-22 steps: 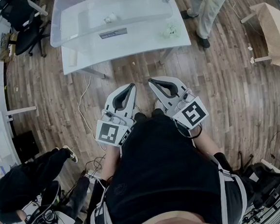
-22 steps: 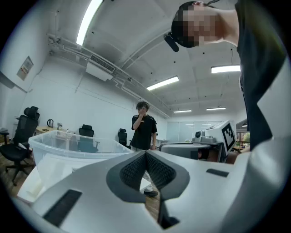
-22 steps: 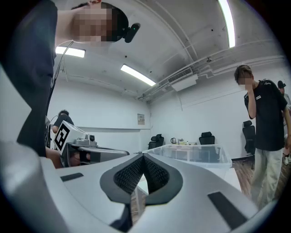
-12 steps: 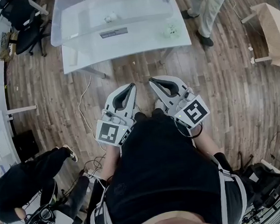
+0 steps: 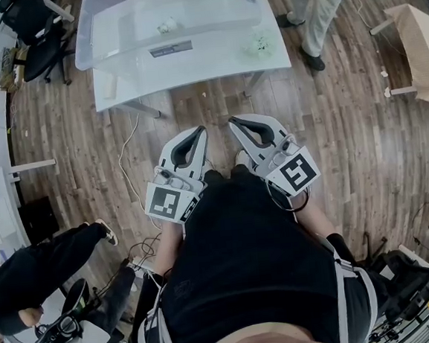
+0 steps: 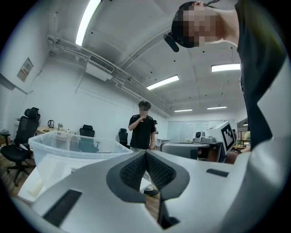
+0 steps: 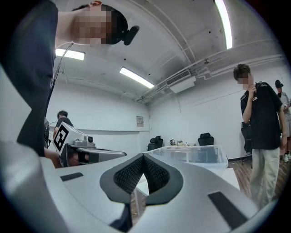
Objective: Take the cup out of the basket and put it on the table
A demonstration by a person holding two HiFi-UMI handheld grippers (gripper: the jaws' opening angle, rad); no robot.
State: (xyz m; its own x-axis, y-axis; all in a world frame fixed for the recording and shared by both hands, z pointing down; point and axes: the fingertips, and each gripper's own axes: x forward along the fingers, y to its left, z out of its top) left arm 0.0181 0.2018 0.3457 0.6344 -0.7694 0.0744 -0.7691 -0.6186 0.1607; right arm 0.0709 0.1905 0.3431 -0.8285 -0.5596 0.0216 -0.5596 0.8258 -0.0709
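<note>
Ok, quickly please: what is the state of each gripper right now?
Left gripper: closed, holding nothing.
Right gripper: closed, holding nothing.

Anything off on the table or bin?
Nothing stands out. The clear bin sits upright on the white table, no spill visible. Left hand-held gripper and right hand-held gripper are shut, empty, short of the table.
</note>
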